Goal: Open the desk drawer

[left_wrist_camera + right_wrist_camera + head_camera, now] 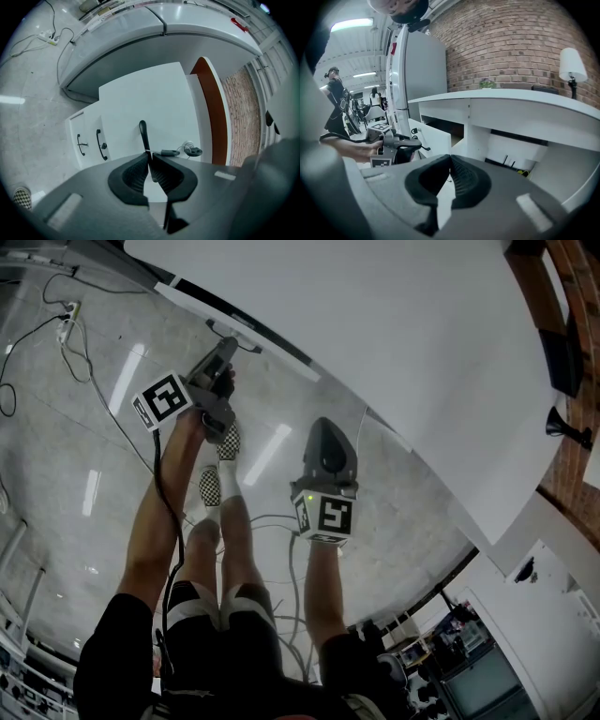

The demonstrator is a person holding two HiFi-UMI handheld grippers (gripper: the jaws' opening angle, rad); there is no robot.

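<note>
Your left gripper (149, 157) is clamping the handle (142, 133) of the desk drawer (433, 138), which is standing partly out, with keys (180, 152) hanging just beside the handle. Your right gripper (449, 171) is hovering with its jaws together on nothing. A power strip (48, 36) is lying on the glossy grey floor (75, 446), and a brick wall (506, 47) is rising behind the desk (511, 105).

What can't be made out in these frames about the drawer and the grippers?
- Drawer contents: head view, the desk top covers it; right gripper view shows only a dark gap.
- Handle lower end: left gripper view, behind the left gripper, shut on it.
- Right gripper: head view, its own body hides whether it is shut.
- Keys: left gripper view, too small for detail.
</note>
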